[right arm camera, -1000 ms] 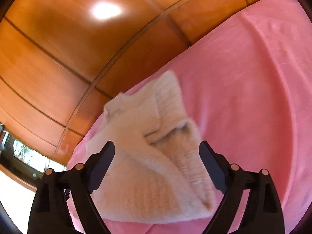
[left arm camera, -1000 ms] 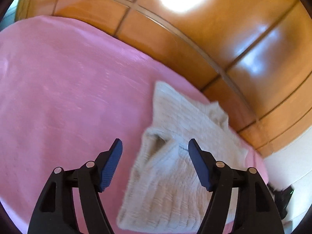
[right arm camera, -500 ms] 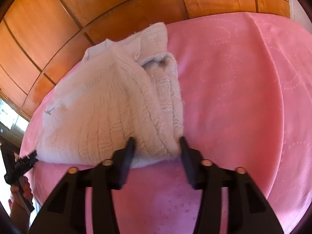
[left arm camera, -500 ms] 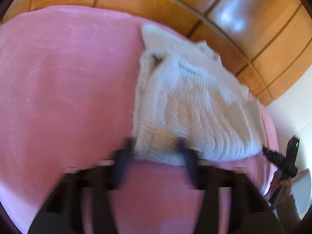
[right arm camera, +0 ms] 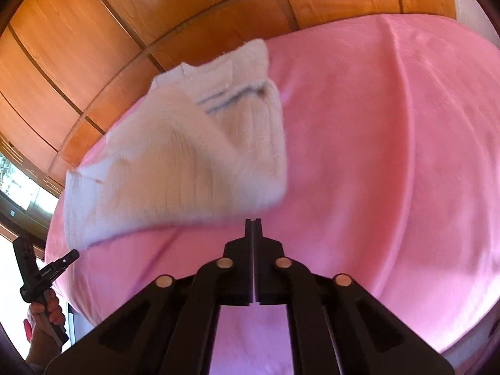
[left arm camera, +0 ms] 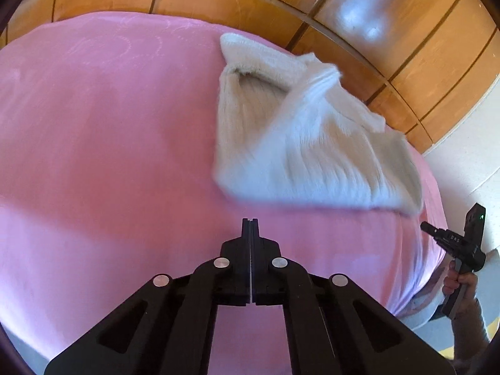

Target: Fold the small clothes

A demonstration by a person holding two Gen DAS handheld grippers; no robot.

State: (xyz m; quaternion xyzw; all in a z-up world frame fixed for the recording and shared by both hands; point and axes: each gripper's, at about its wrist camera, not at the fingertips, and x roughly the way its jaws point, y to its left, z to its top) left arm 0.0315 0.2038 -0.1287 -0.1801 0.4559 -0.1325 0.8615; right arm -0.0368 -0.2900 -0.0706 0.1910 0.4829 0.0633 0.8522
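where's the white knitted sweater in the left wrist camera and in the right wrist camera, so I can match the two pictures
Left wrist view: the white knitted sweater lies right of centre on the pink bedspread, beyond the shut left gripper.
Right wrist view: the sweater lies left of centre, beyond the shut right gripper.
Shared landmark: the wooden panelled wall behind the bed, also in the right wrist view.

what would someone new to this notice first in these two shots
A fluffy cream knitted sweater lies folded on a bright pink bedspread, near its far edge and a glossy orange wooden panelled wall. In front of each camera a black two-finger gripper, left and right, is shut on nothing, just short of the sweater's near hem.
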